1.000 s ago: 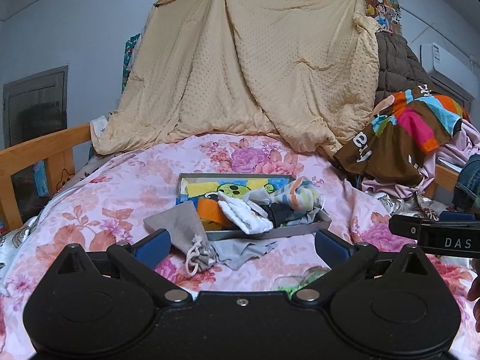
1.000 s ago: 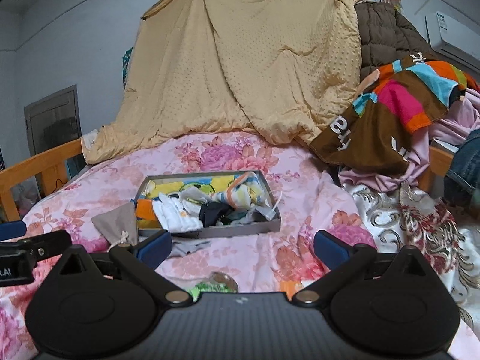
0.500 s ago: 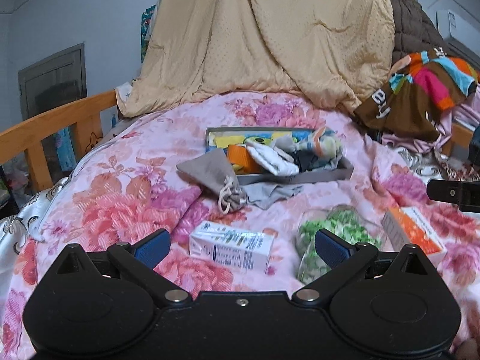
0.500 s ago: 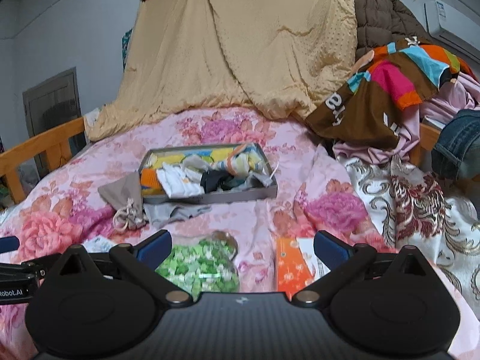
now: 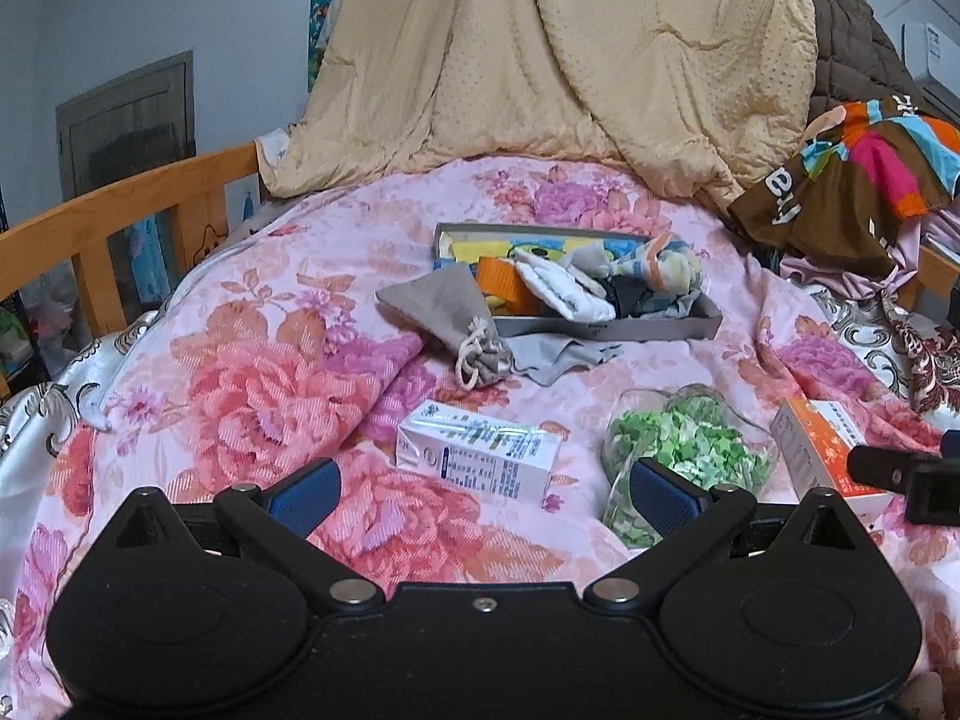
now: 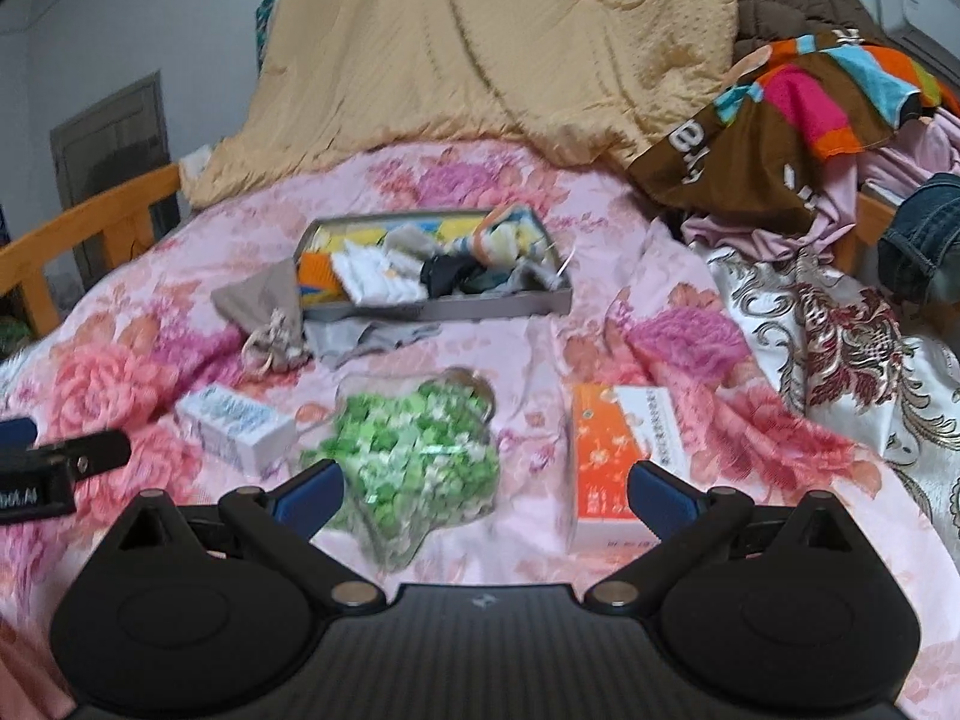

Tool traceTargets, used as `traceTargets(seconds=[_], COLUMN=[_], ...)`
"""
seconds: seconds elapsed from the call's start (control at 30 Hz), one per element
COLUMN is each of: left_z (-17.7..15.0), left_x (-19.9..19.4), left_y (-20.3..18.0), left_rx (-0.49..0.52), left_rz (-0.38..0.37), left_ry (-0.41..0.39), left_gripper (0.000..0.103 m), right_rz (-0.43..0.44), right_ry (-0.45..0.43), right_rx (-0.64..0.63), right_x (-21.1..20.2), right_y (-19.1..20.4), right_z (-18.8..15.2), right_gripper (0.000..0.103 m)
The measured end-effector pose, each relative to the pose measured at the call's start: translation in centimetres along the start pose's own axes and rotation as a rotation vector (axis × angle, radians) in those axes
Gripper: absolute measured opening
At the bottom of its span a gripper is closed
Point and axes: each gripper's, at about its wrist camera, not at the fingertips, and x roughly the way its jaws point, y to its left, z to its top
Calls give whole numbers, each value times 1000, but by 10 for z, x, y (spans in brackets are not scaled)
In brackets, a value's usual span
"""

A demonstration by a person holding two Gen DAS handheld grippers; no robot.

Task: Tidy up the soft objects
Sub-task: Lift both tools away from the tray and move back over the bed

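above the flowered bedspread (image 5: 252, 372) both tools hung with nothing in them. the left gripper (image 5: 483, 489) had its jaws spread wide, a white carton (image 5: 477, 450) lying on the cover just ahead between the blue pads. the right gripper (image 6: 483, 489) was spread as wide, with a clear bag of green pieces (image 6: 420, 456) near its left pad and an orange box (image 6: 606, 456) beside its right one. neither tool touched anything.

further out sat the grey tray (image 5: 606, 330), heaped with socks and small cloths (image 5: 570, 294). a grey drawstring pouch (image 5: 447, 309) lay against the tray's near left corner, its gathered neck on the bedspread, and a grey cloth (image 5: 561, 357) spilled out along the front wall. these looked like the soft things to be sorted.

the risk was mostly in the reach. the carton, bag and box lay between the grippers and the tray, so a low pass might have shoved them or caught the bag. pinching the pouch by its cord might have let it swing or slip. the heaped cloths could have come up in a tangle, and a grip set too deep could have gathered the bedspread as well.
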Motion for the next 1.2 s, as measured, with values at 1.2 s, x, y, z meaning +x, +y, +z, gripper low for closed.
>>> traceTargets(seconds=[1.2], left_z=[5], left_x=[-2], left_y=[2], left_rx=[-49], left_rz=[78], left_ry=[11], left_gripper=[102], right_rz=[127], right_ry=[-16], right_rx=[-118], right_x=[11], right_y=[39], right_z=[-4], right_gripper=[103])
